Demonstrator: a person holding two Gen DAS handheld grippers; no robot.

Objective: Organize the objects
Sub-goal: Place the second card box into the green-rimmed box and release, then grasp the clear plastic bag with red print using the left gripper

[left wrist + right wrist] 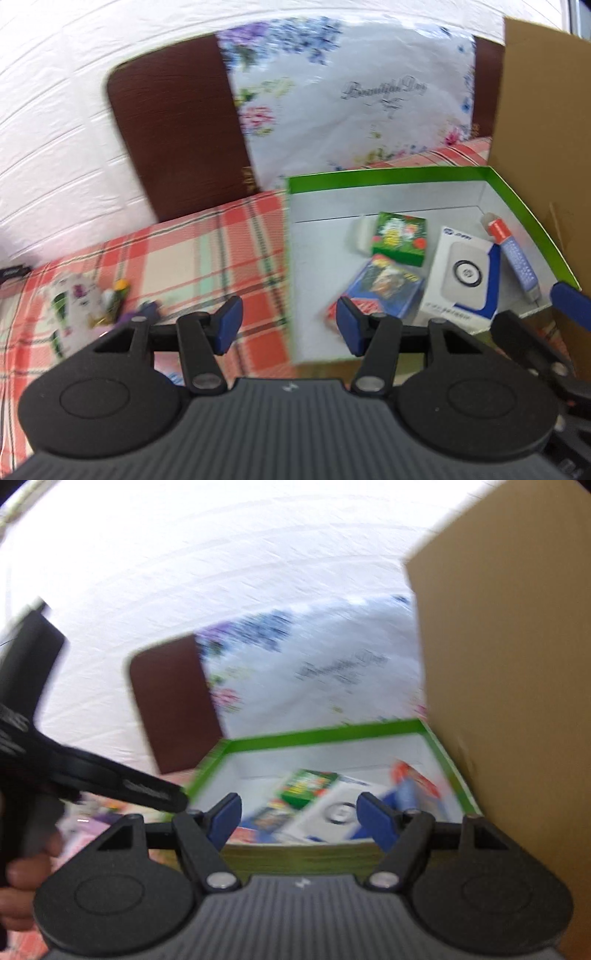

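The green-rimmed tray is the landmark here, sitting on the plaid cloth of the worktop, and inside it lie a green card box, a blue card pack just in front of that, a white-and-blue device box to their right, and a red-and-blue tube against the tray's right wall. A pale object peeks out behind the green card box, too hidden to name. Hard against the tray's right side stands a tall cardboard box, walling off that flank; behind the tray a floral bag leans on a brown board. Well left of the tray, a small heap of loose items lies on the cloth, blurred beyond telling apart. The left claw hovers over the tray's near-left edge, fingers spread apart with nothing between them. The right claw hangs above the tray's near rim, likewise spread wide and empty; its view is badly smeared, so the tray's contents read only as colour patches. At that view's left edge the other tool's black arm cuts in, with a hand partly cropped.
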